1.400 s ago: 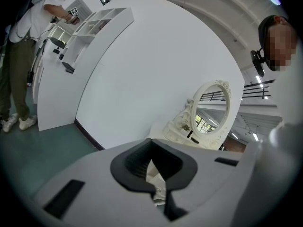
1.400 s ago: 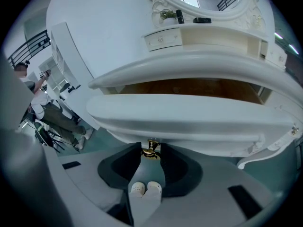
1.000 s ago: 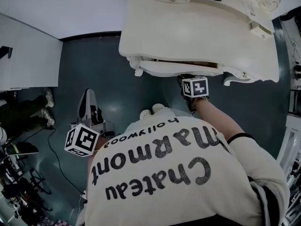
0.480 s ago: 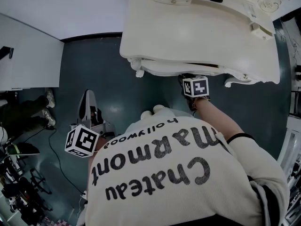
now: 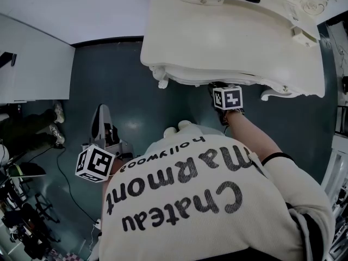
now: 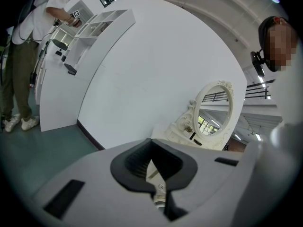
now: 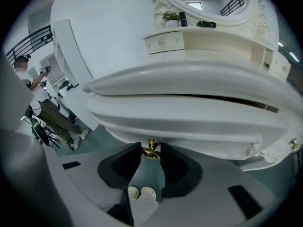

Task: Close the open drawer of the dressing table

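The cream dressing table (image 5: pixel 228 37) fills the top of the head view. Its drawer front (image 7: pixel 189 119) sits almost flush under the tabletop, with a thin dark slit (image 7: pixel 246 103) showing on the right side. My right gripper (image 7: pixel 151 153) is at the drawer's middle, shut on the small brass knob (image 7: pixel 151 149). Its marker cube (image 5: pixel 228 98) shows just below the table edge. My left gripper (image 6: pixel 151 161) hangs out to the left side, level, shut with nothing in it; its cube (image 5: pixel 95 163) is beside my body.
A black stand (image 5: pixel 103 126) and cables lie on the dark green floor at the left. An oval mirror (image 6: pixel 215 108) tops the table. A person (image 6: pixel 19 56) stands by white shelving at the far left. A curved white wall runs behind.
The drawer has slid in under the tabletop: the brown inside seen earlier is hidden now. My right gripper moved slightly toward the table with it. The left gripper kept still.
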`<state>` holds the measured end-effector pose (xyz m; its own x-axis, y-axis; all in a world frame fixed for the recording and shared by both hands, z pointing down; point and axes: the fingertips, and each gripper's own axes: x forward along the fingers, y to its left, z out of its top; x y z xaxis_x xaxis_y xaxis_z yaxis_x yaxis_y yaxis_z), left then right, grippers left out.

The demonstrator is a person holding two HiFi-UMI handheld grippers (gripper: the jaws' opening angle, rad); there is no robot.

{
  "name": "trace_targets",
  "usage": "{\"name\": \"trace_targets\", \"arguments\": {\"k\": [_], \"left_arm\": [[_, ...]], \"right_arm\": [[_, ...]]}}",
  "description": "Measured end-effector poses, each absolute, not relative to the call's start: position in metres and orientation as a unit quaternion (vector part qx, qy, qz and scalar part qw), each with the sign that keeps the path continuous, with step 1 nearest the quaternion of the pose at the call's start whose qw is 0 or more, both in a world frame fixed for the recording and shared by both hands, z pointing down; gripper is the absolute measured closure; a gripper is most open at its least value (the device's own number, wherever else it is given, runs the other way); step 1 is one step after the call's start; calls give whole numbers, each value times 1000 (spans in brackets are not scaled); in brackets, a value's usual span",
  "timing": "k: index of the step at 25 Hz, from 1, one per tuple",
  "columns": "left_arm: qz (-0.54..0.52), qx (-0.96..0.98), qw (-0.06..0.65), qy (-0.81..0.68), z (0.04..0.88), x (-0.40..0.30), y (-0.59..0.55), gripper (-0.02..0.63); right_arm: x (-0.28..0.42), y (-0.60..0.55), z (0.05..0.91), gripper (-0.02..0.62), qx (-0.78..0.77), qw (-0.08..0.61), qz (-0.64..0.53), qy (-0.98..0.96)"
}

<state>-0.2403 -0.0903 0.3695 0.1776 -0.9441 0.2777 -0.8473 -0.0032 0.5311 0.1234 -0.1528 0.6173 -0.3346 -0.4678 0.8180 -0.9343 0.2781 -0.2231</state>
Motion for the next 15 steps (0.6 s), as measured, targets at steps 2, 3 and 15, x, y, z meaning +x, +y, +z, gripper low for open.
{"name": "trace_targets", "arguments": {"k": [2,3,15], "left_arm": [[-79,703,305,-638,370,-242,-89,598],[-79,702,306,-638,371,-242,-89,598],[-80,695,310,-644,375,-251,-87,598]], "right_arm": [[124,-154,618,449,480,322,361,-732],[125,-155,619,449,481,323,361,-731],[125,-164,621,449,486,326,355,-729]]}}
